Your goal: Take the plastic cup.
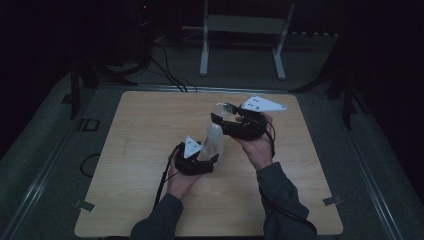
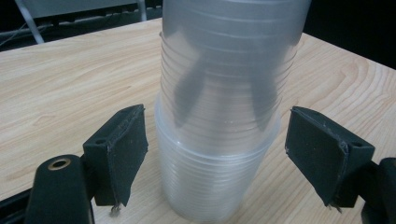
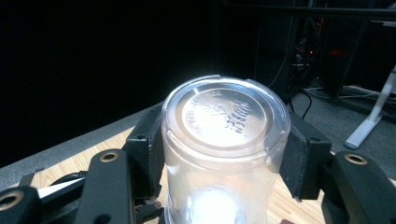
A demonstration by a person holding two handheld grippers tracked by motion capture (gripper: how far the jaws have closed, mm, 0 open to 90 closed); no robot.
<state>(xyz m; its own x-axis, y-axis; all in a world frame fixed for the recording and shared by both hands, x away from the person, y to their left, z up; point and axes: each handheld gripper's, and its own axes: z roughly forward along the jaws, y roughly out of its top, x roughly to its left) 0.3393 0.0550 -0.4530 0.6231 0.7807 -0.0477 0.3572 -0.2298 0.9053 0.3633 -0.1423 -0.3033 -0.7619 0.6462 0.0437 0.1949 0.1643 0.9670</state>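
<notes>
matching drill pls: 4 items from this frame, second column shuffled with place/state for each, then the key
Things:
1. left gripper
2. right gripper
3. stack of clear plastic cups
4. white frame

Places or states:
A. on the floor beyond the far edge of the table
B. upside down on the tabletop, bases pointing up
C. jaws pressed on the sides of the top cup
D. jaws to either side of the stack's lower part, pads apart from the plastic

Pairs: 1-D, 2-C, 3-B, 4-A
</notes>
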